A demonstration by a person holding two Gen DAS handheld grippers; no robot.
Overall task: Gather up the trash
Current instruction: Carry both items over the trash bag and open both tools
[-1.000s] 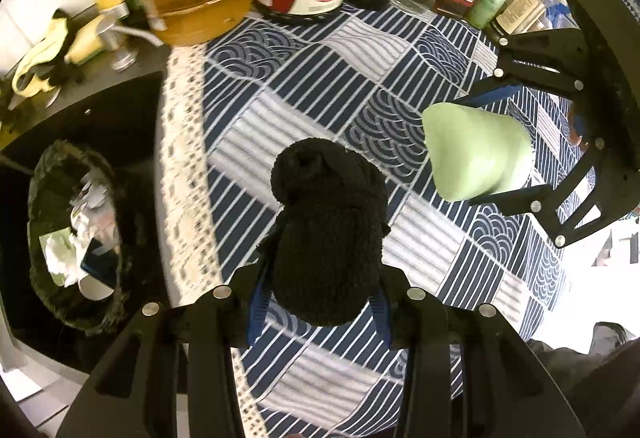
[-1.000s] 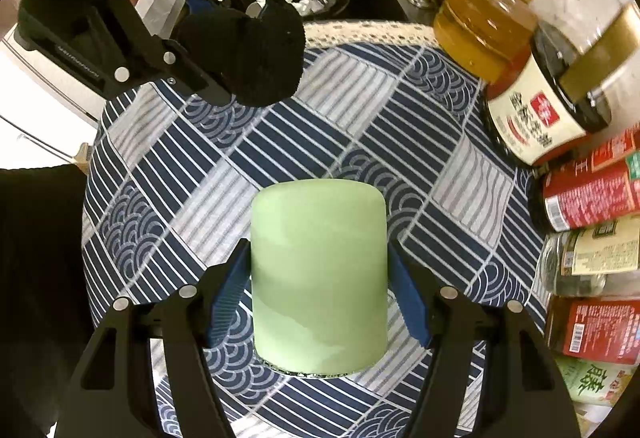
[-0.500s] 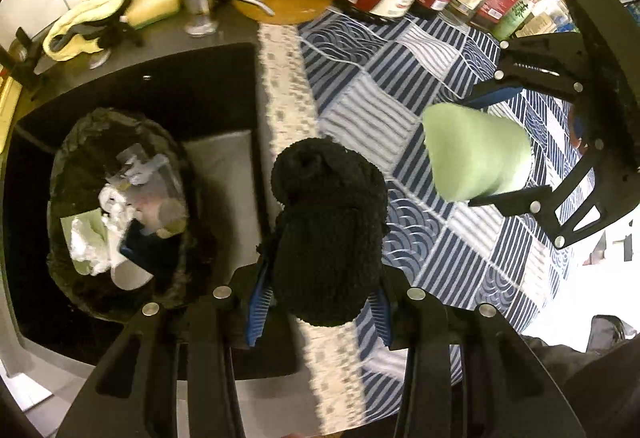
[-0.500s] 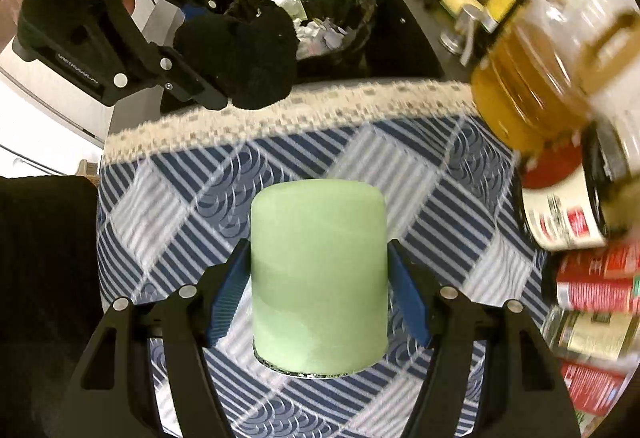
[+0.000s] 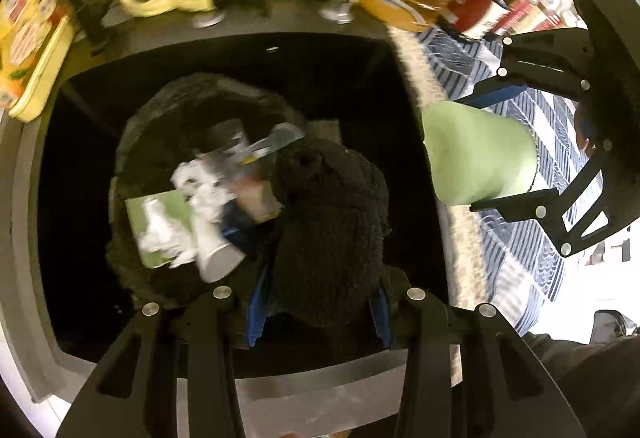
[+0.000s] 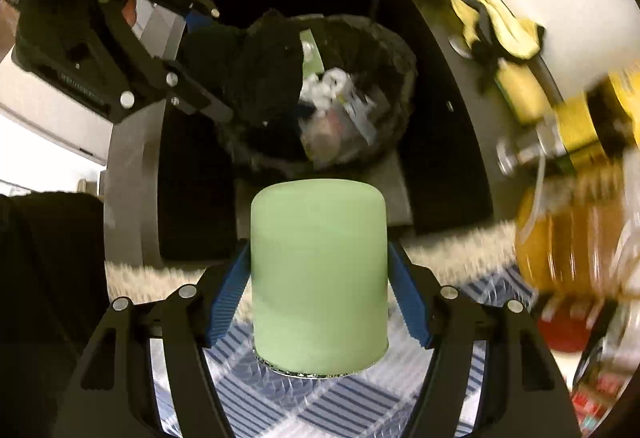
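Over bin (image 5: 132, 142) w/ paper scraps — L gripper (image 5: 320, 312) clamping black cloth (image 5: 328, 230), R gripper (image 6: 320, 304) clamping green cup (image 6: 320, 278).

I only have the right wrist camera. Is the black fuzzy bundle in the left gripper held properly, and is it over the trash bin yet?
Observer: The left wrist view shows the left gripper clamping the black fuzzy bundle, with a blue pad on each side.
Operator: Is it over the bin?
Observer: Its tip overlaps the right part of the black-lined trash bin. I cannot judge its height.
Operator: And my green cup?
Observer: Side-on, the pale green cylindrical cup in the right gripper hangs by the tablecloth's lace border, to the right of the bin.
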